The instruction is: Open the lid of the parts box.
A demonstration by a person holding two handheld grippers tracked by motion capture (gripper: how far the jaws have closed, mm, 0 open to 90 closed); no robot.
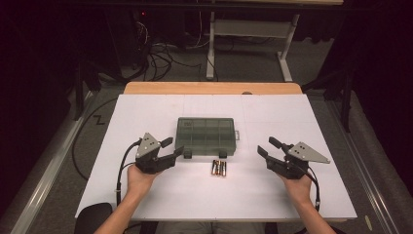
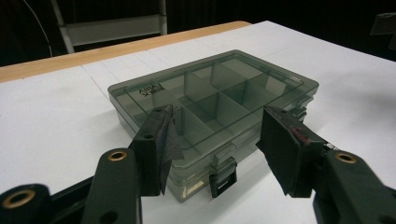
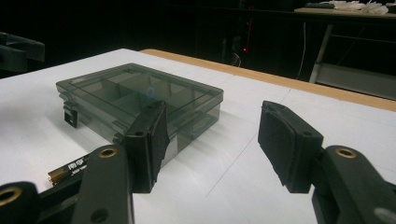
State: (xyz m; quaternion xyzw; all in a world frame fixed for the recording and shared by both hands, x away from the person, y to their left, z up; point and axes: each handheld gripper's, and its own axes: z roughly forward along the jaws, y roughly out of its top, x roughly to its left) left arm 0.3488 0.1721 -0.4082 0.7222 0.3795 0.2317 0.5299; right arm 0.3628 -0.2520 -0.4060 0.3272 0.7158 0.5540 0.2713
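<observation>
While the dark see-through box (image 1: pixel 205 136) sits shut in the middle of the white bench (image 1: pixel 146 195), both claws wait near it with nothing in them. At 8 o'clock from the box, the left claw (image 1: pixel 174 147) is wide open. At 4 o'clock, the right claw (image 1: pixel 267 146) is open too. Some batteries (image 1: pixel 218 168) lie at 6 o'clock, just beside the box.

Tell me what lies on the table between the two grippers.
In the high view, a small cluster of batteries lies between the left gripper and the right gripper, just in front of the closed compartment box.
</observation>
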